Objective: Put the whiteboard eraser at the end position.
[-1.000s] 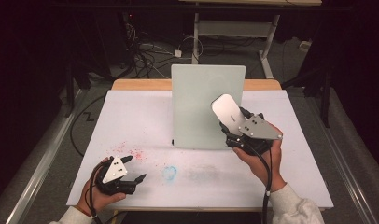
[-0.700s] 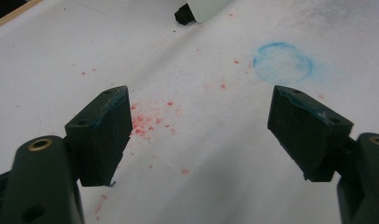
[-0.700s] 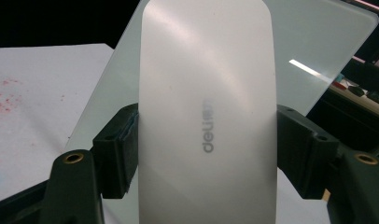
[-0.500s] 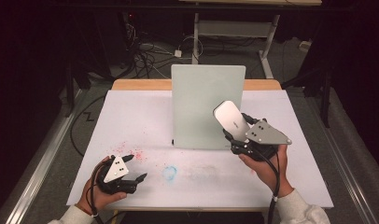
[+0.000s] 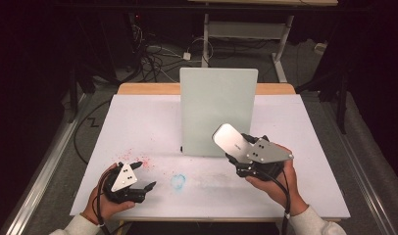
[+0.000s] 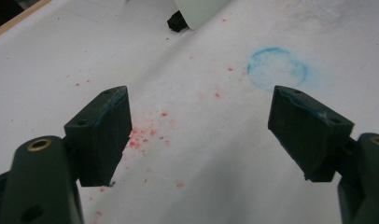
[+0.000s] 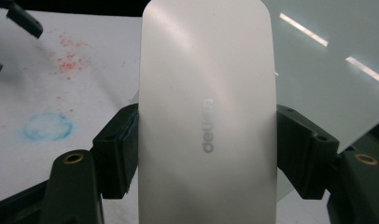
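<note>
1. Left claw: held low over the near-left part of the white tabletop by the person's left hand. Its jaws stand wide apart with nothing between them, as the left gripper view shows.
2. Red specks: scattered on the tabletop just ahead of the left claw; in the left gripper view they lie between and beneath the spread jaws.
3. Blue ring smudge: a faint circular stain on the tabletop between the two claws, nearer the left one; ahead of the right-hand jaw in the left gripper view.
4. Upright pale panel: stands on the tabletop beyond both claws, directly behind the right claw; a small black foot shows at its lower corner.
5. White slab: a smooth, rounded-cornered flat item bearing grey lettering, raised off the tabletop in front of the panel and tilted up to the left.
6. Right claw: held by the person's right hand, clenched on the white slab, one jaw pressing each long edge.
</note>
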Motion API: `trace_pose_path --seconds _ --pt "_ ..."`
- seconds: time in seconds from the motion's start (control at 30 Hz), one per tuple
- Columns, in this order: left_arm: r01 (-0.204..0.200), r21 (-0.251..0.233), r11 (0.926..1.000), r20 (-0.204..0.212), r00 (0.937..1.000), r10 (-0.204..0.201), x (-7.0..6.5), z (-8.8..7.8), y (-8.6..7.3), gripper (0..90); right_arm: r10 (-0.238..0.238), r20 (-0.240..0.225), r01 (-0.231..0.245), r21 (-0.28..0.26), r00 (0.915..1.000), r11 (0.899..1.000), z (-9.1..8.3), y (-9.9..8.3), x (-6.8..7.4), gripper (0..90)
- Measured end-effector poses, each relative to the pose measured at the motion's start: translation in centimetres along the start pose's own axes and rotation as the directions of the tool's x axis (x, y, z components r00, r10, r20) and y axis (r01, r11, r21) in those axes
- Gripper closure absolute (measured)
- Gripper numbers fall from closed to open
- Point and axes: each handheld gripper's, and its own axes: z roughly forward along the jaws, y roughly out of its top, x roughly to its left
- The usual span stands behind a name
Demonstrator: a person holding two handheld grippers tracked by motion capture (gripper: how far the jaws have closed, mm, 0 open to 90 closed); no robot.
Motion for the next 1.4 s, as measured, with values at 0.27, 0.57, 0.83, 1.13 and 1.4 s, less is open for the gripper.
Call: trace_pose_path --seconds 0.27,0.57,0.83,1.13,1.4 --pt "0.001 0.006 1.0000 -0.003 1.0000 -0.001 -0.1 0.0 -0.1 20.9 -0.043 -0.090 0.047 0.053 0.9951 0.997 0.6 -0.4 0.6 30.8" --pt "0.002 0.012 0.9999 -0.002 1.0000 -0.002 -0.1 0.0 -0.1 20.9 -0.056 -0.167 0.077 0.123 0.9843 0.989 1.5 -1.2 0.7 30.8" --pt "-0.002 0.016 0.9999 0.000 1.0000 0.002 -0.1 0.1 -0.1 20.9 -0.054 -0.226 0.097 0.184 0.9726 0.978 2.4 -2.1 0.7 30.7" --pt "-0.004 0.022 0.9998 0.001 1.0000 0.004 -0.1 0.2 -0.1 20.9 -0.068 -0.298 0.144 0.241 0.9520 0.960 3.4 -2.5 0.9 30.7" --pt "-0.006 0.027 0.9996 0.001 1.0000 0.006 -0.2 0.3 -0.1 20.9 -0.106 -0.412 0.244 0.298 0.9049 0.923 4.9 -2.7 1.9 30.7"
